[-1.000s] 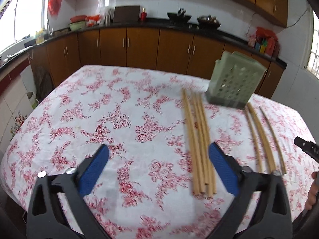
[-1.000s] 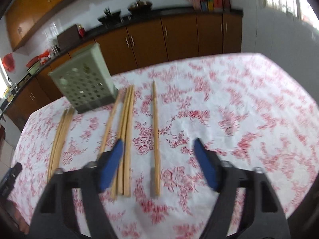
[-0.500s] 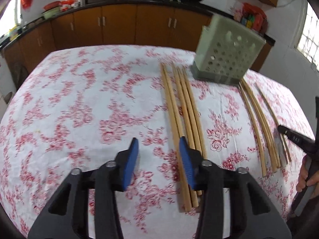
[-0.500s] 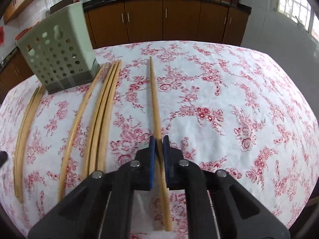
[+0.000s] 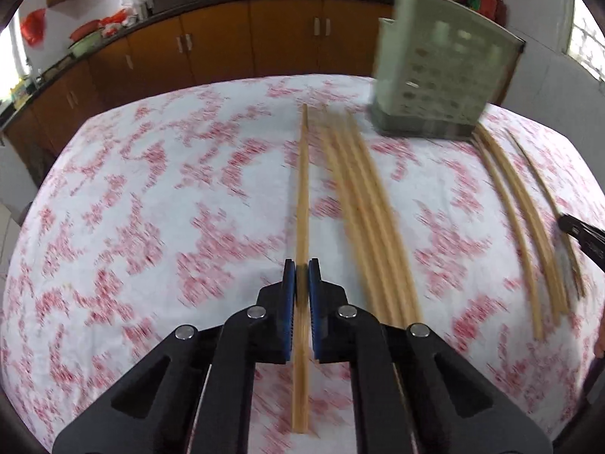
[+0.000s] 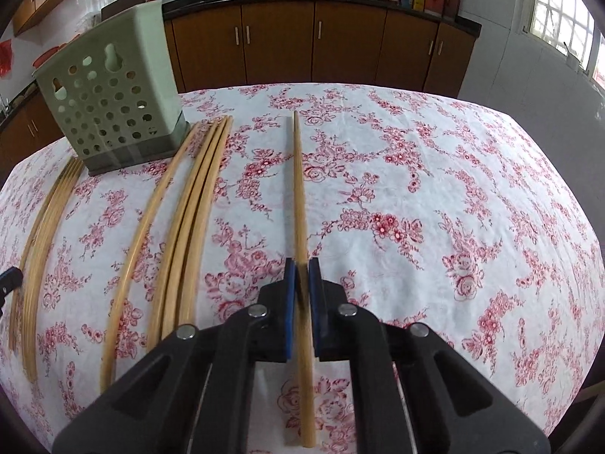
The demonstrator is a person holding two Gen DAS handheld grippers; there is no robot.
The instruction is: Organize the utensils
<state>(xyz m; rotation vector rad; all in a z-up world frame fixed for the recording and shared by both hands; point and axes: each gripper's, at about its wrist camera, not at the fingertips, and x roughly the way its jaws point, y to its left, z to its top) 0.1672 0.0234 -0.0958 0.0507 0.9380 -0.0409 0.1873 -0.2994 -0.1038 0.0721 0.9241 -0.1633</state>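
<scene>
Several bamboo chopsticks lie in groups on the floral tablecloth in front of a pale green perforated utensil holder (image 5: 440, 72), which also shows in the right wrist view (image 6: 109, 87). My left gripper (image 5: 301, 278) is shut on one chopstick (image 5: 302, 196) that points away toward the holder's left. My right gripper (image 6: 301, 278) is shut on another single chopstick (image 6: 298, 189), set apart to the right of its neighbours. A loose group (image 5: 363, 204) lies right of my left gripper; the same kind of group (image 6: 196, 208) lies left of my right gripper.
More chopsticks lie at the far right in the left wrist view (image 5: 525, 223) and far left in the right wrist view (image 6: 41, 234). The round table's edge (image 6: 567, 174) curves close on the right. Brown kitchen cabinets (image 6: 280, 45) stand behind.
My left gripper moved in over the leftmost chopstick of its group and shut on it. My right gripper, open a second ago, shut on the single chopstick and holds it.
</scene>
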